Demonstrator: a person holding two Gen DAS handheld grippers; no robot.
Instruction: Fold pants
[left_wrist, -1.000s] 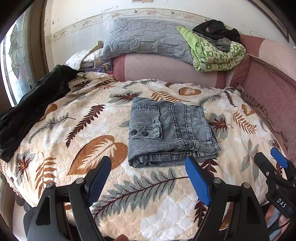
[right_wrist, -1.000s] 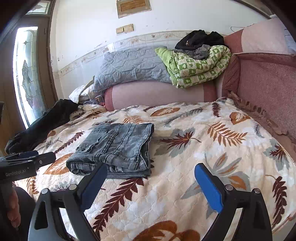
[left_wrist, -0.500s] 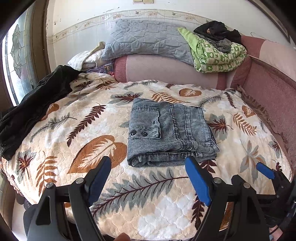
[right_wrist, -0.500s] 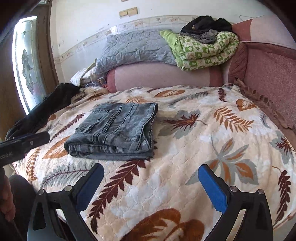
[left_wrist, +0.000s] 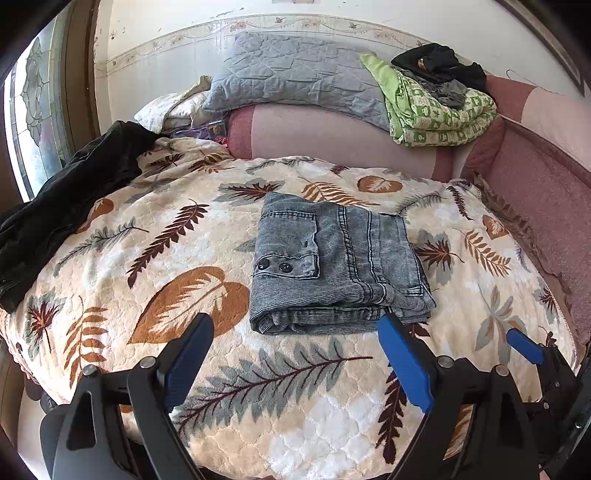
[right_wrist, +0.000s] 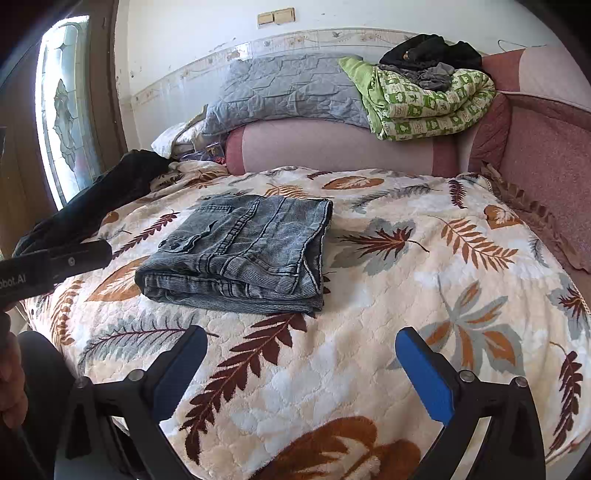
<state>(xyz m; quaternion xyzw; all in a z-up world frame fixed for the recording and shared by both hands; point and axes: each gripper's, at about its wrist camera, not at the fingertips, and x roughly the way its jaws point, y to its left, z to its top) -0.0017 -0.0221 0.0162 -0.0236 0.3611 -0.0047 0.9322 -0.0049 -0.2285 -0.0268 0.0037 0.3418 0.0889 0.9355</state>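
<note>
Nearest you, your left gripper (left_wrist: 295, 354) hangs over the front edge of the leaf-print blanket (left_wrist: 177, 258), its blue-padded fingers (left_wrist: 404, 363) wide apart and opening further, with nothing between them but blanket. Your right gripper (right_wrist: 301, 363) hangs the same way over the blanket, a little further toward the right side of the bed, its fingers (right_wrist: 424, 373) spread wide and empty too. In the left wrist view the right gripper's blue tip shows at the lower right corner; in the right wrist view the left gripper's black body crosses the left edge, with part of your hand (right_wrist: 13, 384) below it. Just beyond the left gripper's fingertips lie the pants (left_wrist: 332, 262), grey denim, folded into a neat flat rectangle on the blanket near the middle of the bed, a pocket flap with two dark buttons facing up. Neither gripper touches them. To the left, a dark garment (left_wrist: 66, 206) is draped over the blanket's edge beside a patterned glass window (left_wrist: 37, 122). Behind the pants a pink bolster (left_wrist: 332, 136) runs across the head of the bed. On it rest a grey quilted pillow (left_wrist: 295, 81) and a folded green patterned quilt (left_wrist: 439, 114), with dark clothes (left_wrist: 439, 68) heaped on top of the quilt, against the white wall.
</note>
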